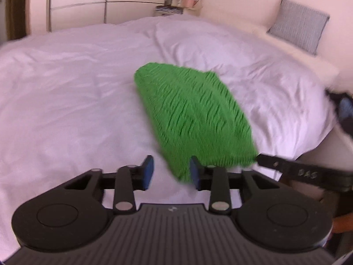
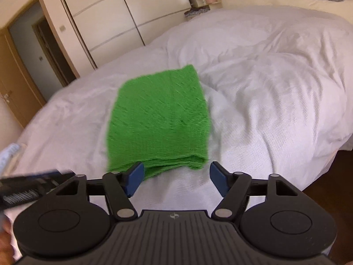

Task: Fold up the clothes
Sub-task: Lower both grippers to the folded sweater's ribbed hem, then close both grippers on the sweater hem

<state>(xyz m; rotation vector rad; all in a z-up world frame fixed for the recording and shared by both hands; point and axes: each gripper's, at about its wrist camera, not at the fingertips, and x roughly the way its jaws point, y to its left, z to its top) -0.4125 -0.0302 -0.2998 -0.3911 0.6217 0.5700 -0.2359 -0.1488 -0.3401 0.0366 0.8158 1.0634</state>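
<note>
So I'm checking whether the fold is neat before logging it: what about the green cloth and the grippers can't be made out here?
- Green cloth: motion blur in both views smears the knit; layer count at the near edge is unreadable.
- Its underside: hidden against the white duvet.
- What garment it is: folded, so no telling.
- Right gripper in the left wrist view: only a blurred black finger at the frame's right edge.
- Left gripper: open, its right pad overlaps the cloth's near corner; contact unclear.

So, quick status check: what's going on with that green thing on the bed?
Left gripper open, empty. Right gripper open, empty. Green knit garment folded, lying on white duvet. Nothing in the way.
</note>
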